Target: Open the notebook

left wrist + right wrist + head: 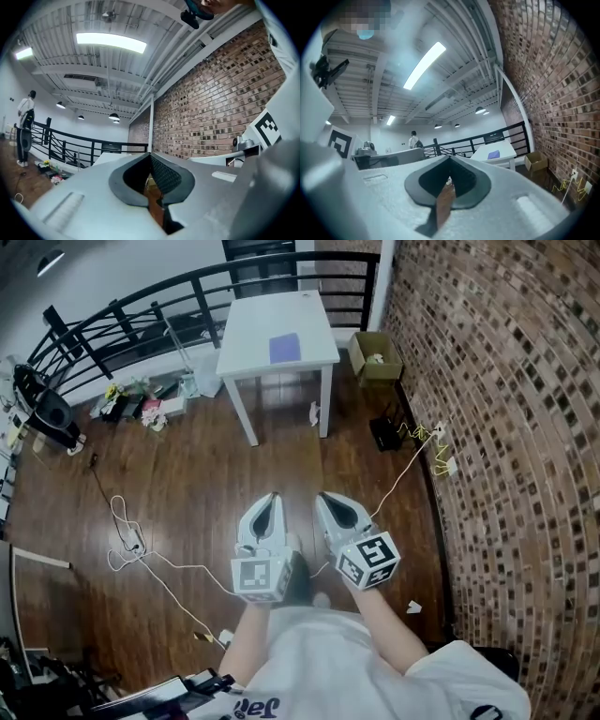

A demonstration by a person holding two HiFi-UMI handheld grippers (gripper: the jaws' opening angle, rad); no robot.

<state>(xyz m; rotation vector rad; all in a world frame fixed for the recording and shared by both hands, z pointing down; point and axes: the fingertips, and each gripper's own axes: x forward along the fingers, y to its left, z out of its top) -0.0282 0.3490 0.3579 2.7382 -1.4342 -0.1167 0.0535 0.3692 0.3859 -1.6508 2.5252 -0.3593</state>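
Note:
A purple notebook (285, 349) lies closed on the white table (253, 338) far ahead of me; it also shows small in the right gripper view as the notebook (494, 153) on the table (506, 151). My left gripper (274, 496) and right gripper (322, 497) are held side by side close to my body, pointing level toward the table, well short of it. Both have their jaws together with nothing between them. In the left gripper view the left gripper (150, 154) shows its tips meeting, and the right gripper (449, 158) looks the same.
A brick wall (506, 427) runs along the right. A black railing (169, 296) stands behind the table. A cardboard box (375, 355) sits right of the table, clutter (141, 401) to its left. Cables (141, 554) lie on the wooden floor. A person (24, 126) stands far left.

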